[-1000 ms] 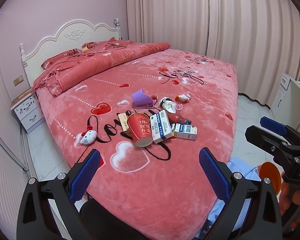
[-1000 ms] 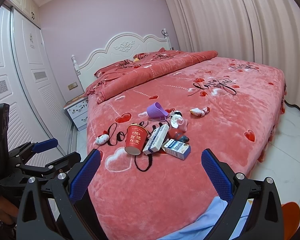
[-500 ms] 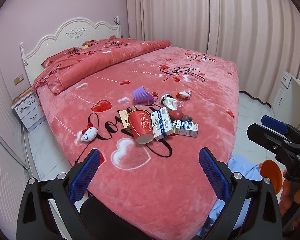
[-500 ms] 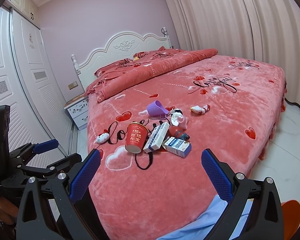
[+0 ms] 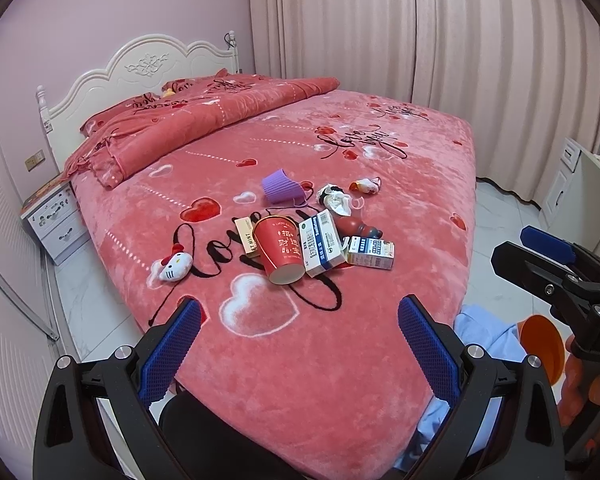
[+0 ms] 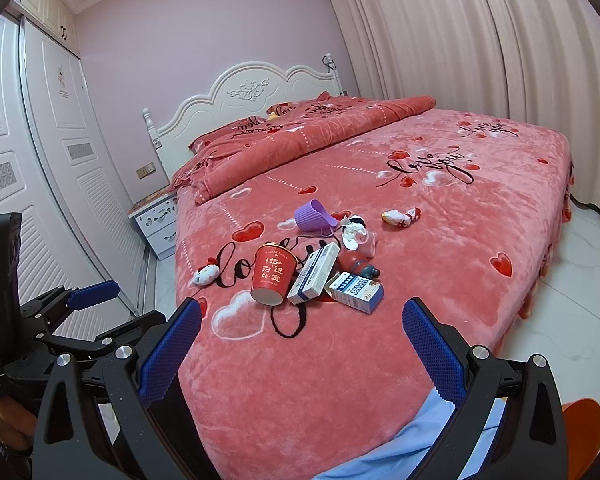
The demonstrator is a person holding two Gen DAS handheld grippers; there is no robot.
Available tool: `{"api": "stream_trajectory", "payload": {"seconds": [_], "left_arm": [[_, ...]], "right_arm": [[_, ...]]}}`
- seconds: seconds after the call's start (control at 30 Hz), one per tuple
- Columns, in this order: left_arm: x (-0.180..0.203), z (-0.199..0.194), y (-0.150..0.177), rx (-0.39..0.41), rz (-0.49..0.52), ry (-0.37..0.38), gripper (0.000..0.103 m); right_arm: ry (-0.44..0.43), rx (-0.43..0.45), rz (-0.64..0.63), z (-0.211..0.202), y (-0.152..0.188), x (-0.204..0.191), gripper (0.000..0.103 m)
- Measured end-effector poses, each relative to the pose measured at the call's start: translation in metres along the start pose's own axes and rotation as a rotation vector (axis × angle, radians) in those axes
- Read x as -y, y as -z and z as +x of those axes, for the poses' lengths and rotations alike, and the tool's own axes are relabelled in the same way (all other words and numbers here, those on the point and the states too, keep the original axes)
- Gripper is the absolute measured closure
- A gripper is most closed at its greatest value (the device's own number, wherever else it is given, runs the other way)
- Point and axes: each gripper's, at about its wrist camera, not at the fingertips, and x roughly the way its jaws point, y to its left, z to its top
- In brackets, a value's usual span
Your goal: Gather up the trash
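Observation:
Trash lies in a heap on the pink bed [image 5: 300, 380]: a red paper cup [image 5: 280, 248] on its side, a white-and-blue box [image 5: 322, 242], a smaller box [image 5: 370, 252], a red bottle [image 5: 358, 226], a tan box [image 5: 249, 236], a purple cup [image 5: 281, 187], crumpled tissue [image 5: 336, 200] and a wrapper [image 5: 366, 185]. The same cup [image 6: 271, 274] and boxes [image 6: 315, 273] show in the right wrist view. My left gripper [image 5: 298, 334] is open and empty, short of the heap. My right gripper [image 6: 302, 338] is open and empty, also short of it.
A Hello Kitty plush [image 5: 174, 266] lies left of the heap. A folded quilt [image 5: 204, 120] lies by the headboard. A nightstand [image 5: 54, 216] stands left of the bed, a white desk [image 5: 580, 188] at right. Orange bin [image 5: 540, 346] and blue cloth [image 5: 488, 336] sit near the bed's corner.
Both grippers have drawn slightly nearer to the bed and tilted down, so the heap sits a little lower in the views. Both stay open. Nothing on the bed has moved.

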Motion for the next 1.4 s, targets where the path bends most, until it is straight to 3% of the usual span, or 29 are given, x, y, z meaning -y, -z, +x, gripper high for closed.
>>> {"api": "stream_trajectory", "payload": {"seconds": [0.37,0.67,0.9,1.07,1.27,1.4], "left_arm": [[0.003,0.000,-0.004,-0.012,0.047,0.008,0.006],[0.000,0.014,-0.020,-0.070,0.071,0.066,0.006],[-0.002,0.031,-0.027,-0.116,0.093,0.145,0.006],[-0.007,0.048,-0.033,-0.149,0.087,0.197,0.006],[-0.015,0.073,-0.040,-0.189,0.086,0.223,0.006],[-0.023,0.092,-0.044,-0.210,0.073,0.246,0.006]], "right_arm": [[-0.023,0.013,-0.007,-0.005,-0.003,0.000,0.005],[-0.044,0.012,-0.040,-0.003,-0.020,0.006,0.005],[-0.115,0.018,-0.101,0.004,-0.034,0.013,0.005],[-0.219,0.010,-0.103,0.016,-0.042,0.023,0.005],[-0.287,-0.046,-0.212,0.042,-0.043,0.023,0.005],[-0.300,-0.083,-0.218,0.058,-0.042,0.025,0.005]]}}
